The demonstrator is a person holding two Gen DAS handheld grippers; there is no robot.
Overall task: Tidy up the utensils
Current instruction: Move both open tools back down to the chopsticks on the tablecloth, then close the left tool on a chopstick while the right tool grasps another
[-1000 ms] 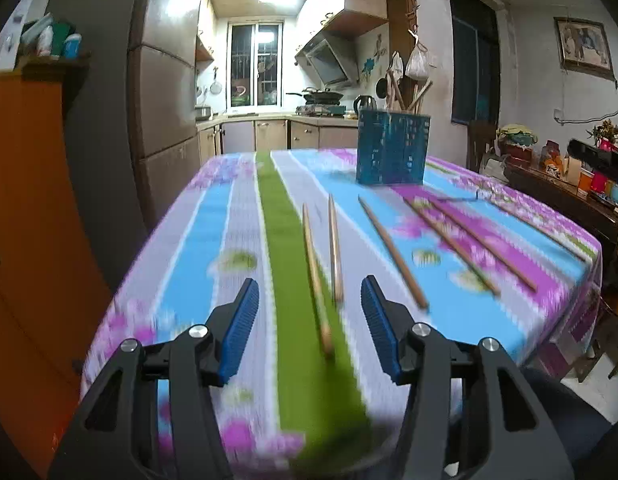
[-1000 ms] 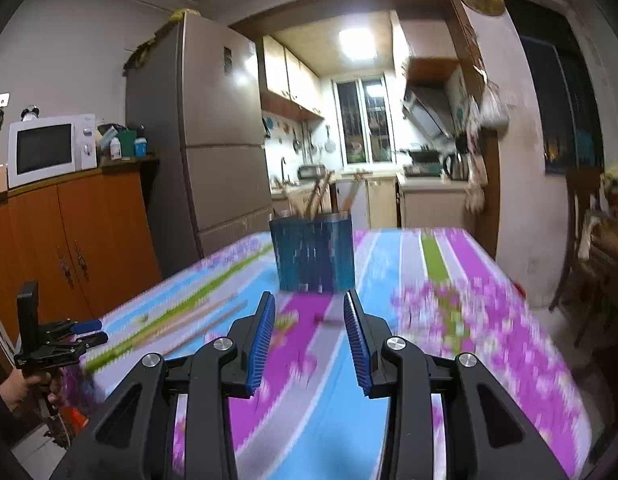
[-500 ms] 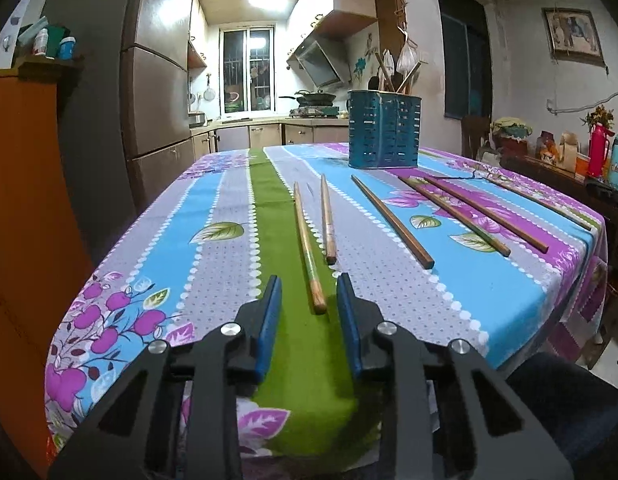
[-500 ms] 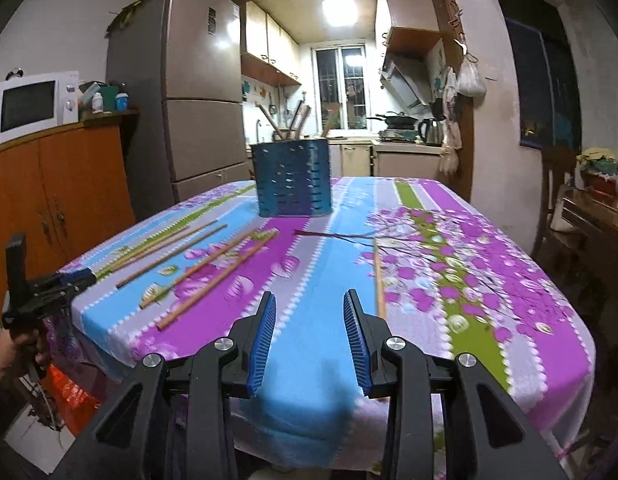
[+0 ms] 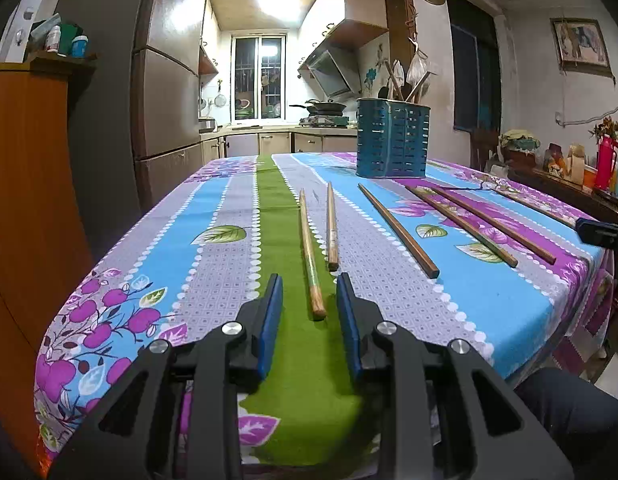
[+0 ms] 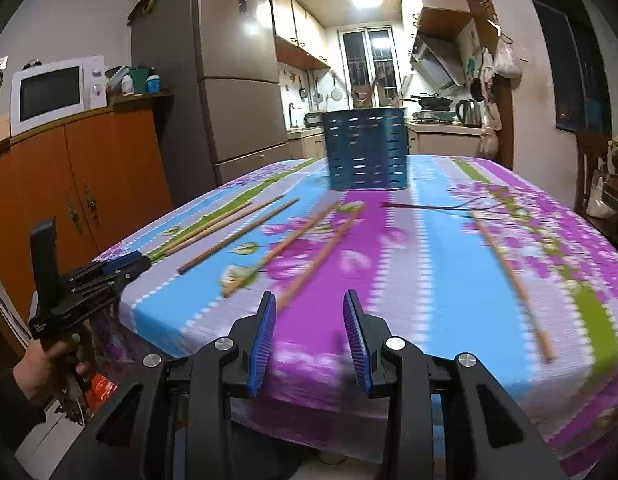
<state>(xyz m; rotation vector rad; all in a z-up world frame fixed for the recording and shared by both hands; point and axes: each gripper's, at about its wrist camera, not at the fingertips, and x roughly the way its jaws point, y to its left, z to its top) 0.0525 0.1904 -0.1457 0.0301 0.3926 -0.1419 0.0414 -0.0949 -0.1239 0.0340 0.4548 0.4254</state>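
Note:
A blue slotted utensil holder (image 5: 391, 140) (image 6: 367, 152) with a few sticks in it stands at the far end of the table. Several chopsticks lie loose on the flowered tablecloth (image 5: 213, 248). My left gripper (image 5: 308, 282) sits low over the green stripe, open but narrow. The near end of a pale chopstick (image 5: 311, 264) lies between its pads, and neither pad touches it. A second pale chopstick (image 5: 332, 228) lies just to its right, with dark chopsticks (image 5: 397, 230) beyond. My right gripper (image 6: 310, 300) is open and empty at the table's near edge, the tip of a chopstick (image 6: 321, 256) close to its left finger.
A hand holds the left gripper (image 6: 143, 262) at the table's left corner. One chopstick (image 6: 513, 280) lies alone at the right. A fridge (image 6: 237, 80), an orange cabinet (image 6: 89, 176) with a microwave (image 6: 53, 92) and a cluttered side shelf (image 5: 569, 184) flank the table.
My left gripper's jaws narrowed and sank a little, so the pale chopstick's end now lies between them. My right gripper drew back from the holder and dropped toward the table's near edge.

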